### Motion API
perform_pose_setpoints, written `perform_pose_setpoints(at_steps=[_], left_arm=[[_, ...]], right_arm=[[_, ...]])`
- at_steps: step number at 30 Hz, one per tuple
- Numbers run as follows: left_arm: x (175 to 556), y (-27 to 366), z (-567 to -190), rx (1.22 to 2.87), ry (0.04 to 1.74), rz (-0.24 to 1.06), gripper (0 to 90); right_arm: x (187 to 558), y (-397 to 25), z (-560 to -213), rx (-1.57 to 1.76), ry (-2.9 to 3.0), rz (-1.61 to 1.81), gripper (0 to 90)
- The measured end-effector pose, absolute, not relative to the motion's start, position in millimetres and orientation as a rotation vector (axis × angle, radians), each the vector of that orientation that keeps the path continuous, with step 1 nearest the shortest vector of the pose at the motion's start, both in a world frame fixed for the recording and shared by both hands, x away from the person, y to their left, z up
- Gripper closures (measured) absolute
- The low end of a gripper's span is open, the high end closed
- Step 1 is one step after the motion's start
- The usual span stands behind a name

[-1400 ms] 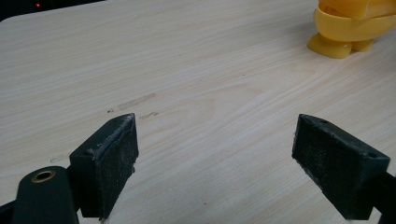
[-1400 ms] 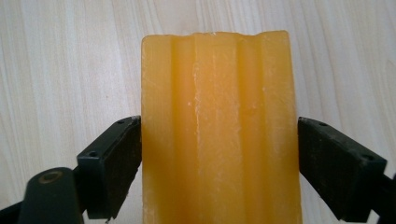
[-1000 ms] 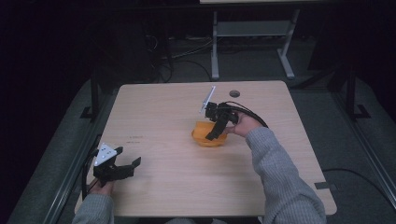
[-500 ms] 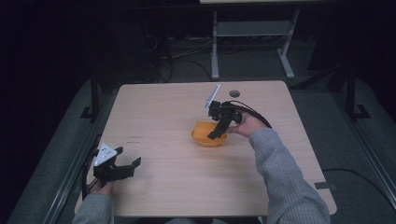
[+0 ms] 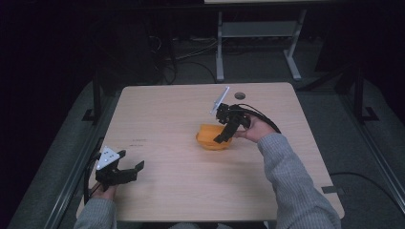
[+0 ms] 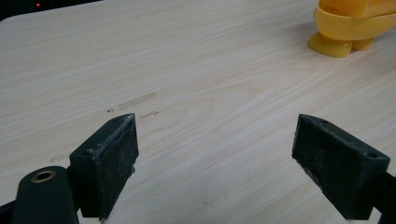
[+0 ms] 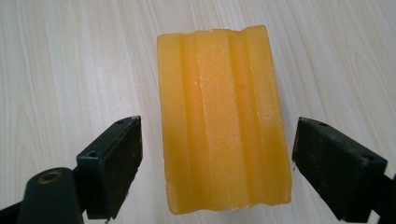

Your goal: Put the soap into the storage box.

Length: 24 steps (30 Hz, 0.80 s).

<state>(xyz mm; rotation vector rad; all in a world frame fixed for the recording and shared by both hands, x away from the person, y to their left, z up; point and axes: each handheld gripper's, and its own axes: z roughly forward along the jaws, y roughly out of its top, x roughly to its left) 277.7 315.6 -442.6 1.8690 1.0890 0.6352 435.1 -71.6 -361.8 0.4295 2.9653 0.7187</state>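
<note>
On the pale wooden tabletop (image 5: 181, 114) an orange-yellow ridged block (image 7: 223, 116) lies near the middle, slightly toward the person's right. The right gripper (image 5: 223, 136) hangs over it, tilted downward, held by the right hand (image 5: 253, 129) in a grey sleeve (image 5: 291, 186). In the right gripper view its two black fingers (image 7: 112, 163) are spread wide, one on each side of the block, with bare wood showing between each pad and the block's long edges, so nothing is being pinched. The left gripper (image 5: 125, 171) sits low at the near left corner of the tabletop, well apart from the block. Its fingers (image 6: 107, 163) are likewise spread wide with only wood grain between them, and a yellow object (image 6: 350, 28) appears far off at the upper right of that view.
</note>
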Motion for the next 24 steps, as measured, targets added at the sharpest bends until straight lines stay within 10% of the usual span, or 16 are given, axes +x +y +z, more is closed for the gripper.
perform_pose_setpoints(at_steps=[24], left_arm=[[277.8,315.6,-442.6,1.867,1.090,0.636,13.6]], right_arm=[[424.3,-80.5,-361.7,0.467,2.957,0.756,15.8]])
